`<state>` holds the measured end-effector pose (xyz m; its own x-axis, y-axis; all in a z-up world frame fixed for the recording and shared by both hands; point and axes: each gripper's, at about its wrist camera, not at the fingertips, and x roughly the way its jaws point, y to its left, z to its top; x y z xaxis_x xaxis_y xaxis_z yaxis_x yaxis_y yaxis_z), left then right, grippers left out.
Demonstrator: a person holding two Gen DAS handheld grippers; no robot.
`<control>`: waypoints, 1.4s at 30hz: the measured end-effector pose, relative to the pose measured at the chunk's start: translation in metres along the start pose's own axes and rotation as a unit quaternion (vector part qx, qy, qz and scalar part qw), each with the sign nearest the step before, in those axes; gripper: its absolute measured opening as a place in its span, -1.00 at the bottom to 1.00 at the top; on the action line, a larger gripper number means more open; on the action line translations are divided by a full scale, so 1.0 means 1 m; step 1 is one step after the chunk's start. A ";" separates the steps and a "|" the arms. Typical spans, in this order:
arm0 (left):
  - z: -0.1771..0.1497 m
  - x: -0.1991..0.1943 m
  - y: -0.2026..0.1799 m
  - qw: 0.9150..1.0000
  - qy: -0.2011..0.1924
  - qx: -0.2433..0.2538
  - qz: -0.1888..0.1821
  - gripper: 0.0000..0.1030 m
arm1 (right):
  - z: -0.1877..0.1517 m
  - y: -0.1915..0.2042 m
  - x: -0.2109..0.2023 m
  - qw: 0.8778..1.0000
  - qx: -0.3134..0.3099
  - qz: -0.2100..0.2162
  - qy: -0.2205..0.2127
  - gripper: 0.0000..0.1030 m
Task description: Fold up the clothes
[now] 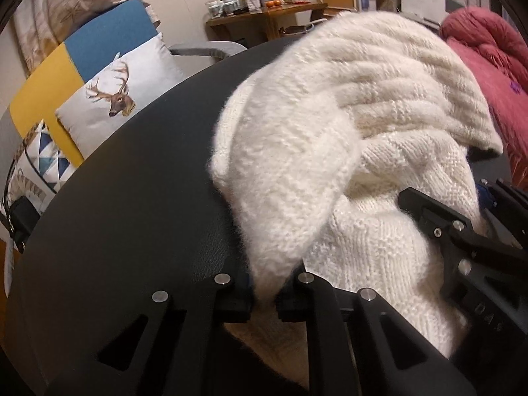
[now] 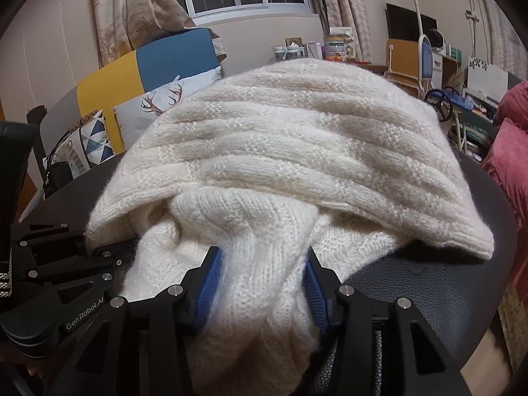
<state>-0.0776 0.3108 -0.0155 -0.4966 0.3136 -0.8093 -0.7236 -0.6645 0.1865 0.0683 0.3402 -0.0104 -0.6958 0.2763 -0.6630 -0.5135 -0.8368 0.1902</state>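
- The cream knit sweater point(image 2: 290, 151) lies bunched on the round black counter point(image 1: 132, 217), its upper part already doubled over.
- My left gripper point(image 1: 264, 300) is clenched on a fluffy fold at the near edge.
- My right gripper point(image 2: 260, 283) pinches a thick bunch between its blue fingers point(image 2: 211, 283).
- I judge I'm mid-fold; next calls for lifting both holds together and laying them evenly across.

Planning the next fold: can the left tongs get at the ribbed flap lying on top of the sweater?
Probably not yet: the left tongs are shut on a sweater fold; the ribbed flap lies uncovered beyond.
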 end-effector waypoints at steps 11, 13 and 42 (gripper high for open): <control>-0.004 -0.052 0.024 0.996 -0.052 -0.055 -0.042 -0.88 | 0.020 -0.002 -0.018 0.993 0.078 0.082 0.022 -0.66; -0.008 -0.058 0.032 0.995 -0.053 -0.067 -0.048 -0.89 | 0.022 0.007 -0.023 0.991 0.077 0.103 0.021 -0.75; -0.097 -0.097 0.100 0.980 -0.047 -0.189 -0.024 -0.88 | -0.001 0.101 0.040 0.990 -0.024 0.098 0.097 -0.66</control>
<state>-0.0555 0.1484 0.0276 -0.5216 0.4007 -0.7533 -0.5263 -0.8460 -0.0856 -0.0106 0.2658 -0.0184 -0.6677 0.0146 -0.7443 -0.3507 -0.8881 0.2971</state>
